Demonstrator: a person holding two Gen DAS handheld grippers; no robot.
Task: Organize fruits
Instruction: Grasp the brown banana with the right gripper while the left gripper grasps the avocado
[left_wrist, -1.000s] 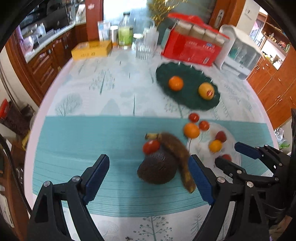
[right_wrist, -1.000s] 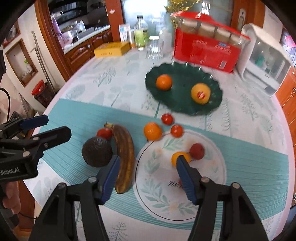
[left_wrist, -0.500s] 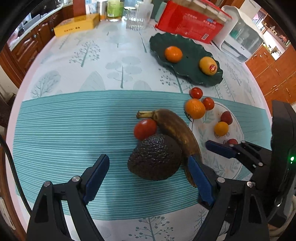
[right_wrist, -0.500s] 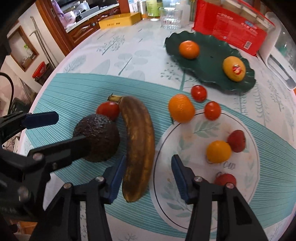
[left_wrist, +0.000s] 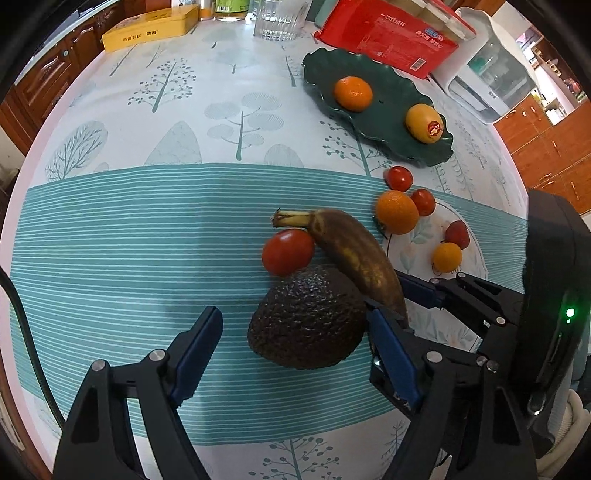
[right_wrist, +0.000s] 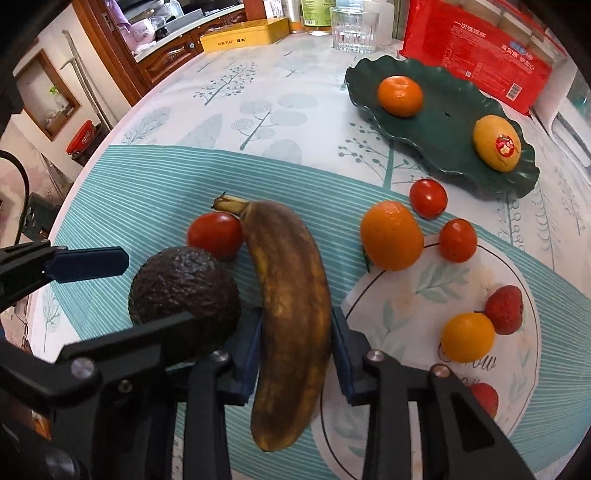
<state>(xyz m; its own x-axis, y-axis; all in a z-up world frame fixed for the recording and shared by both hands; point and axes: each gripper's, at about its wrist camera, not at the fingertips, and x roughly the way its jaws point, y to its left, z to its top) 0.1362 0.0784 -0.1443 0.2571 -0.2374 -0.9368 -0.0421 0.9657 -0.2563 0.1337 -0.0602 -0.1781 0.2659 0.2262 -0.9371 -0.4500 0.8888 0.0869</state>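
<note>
The right gripper, jaws closing around the soft, bruise-prone banana at mid-length, should squeeze gently; left gripper jaws narrowing, straddling the avocado.

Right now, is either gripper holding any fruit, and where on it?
The right gripper is closing on the banana around its lower middle. The left gripper straddles the avocado, holding nothing.

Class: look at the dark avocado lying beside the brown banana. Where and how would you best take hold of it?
Grip the avocado across its widest middle, coming from above. It lies on its side, and the left hand-held gripper already straddles it, jaws closing. One finger must slip into the narrow space by the banana.
</note>
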